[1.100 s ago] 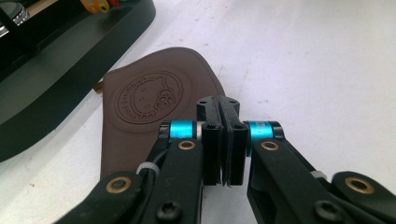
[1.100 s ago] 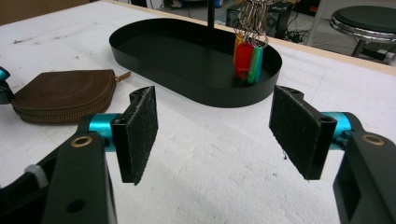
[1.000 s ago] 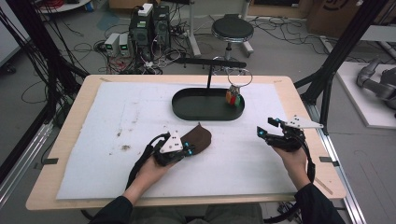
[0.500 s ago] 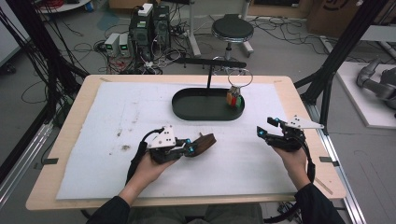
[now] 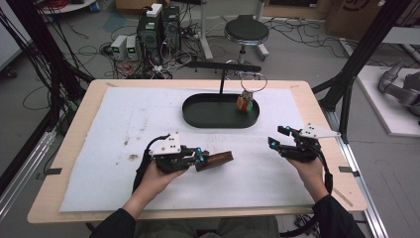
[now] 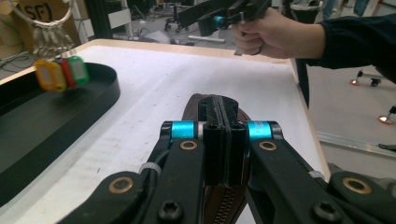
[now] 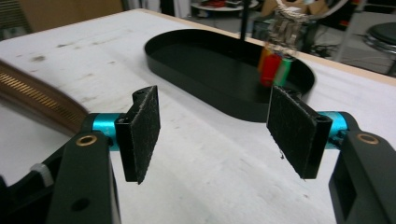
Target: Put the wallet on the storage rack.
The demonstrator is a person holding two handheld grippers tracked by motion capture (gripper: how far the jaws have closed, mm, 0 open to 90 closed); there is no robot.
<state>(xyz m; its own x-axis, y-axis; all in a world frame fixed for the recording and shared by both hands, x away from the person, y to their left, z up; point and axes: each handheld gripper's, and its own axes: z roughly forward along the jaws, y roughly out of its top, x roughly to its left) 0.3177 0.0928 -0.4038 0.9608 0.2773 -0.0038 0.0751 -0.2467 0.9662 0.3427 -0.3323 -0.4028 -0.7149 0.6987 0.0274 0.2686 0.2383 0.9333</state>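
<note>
The table carries a white mat, and toward its far edge sits a black oval tray. Coloured tags hang over the tray's right end. Nearer than the tray, toward its left, the left gripper is clenched on a brown zip pouch, held off the mat. Right of the pouch, the right gripper hovers, jaws apart, nothing between them.

High view overhead from person's side, facing forward-down, whole table in frame, left gripper view low and close along shut jaws, right gripper view low and close between open jaws, all three share black tray.
</note>
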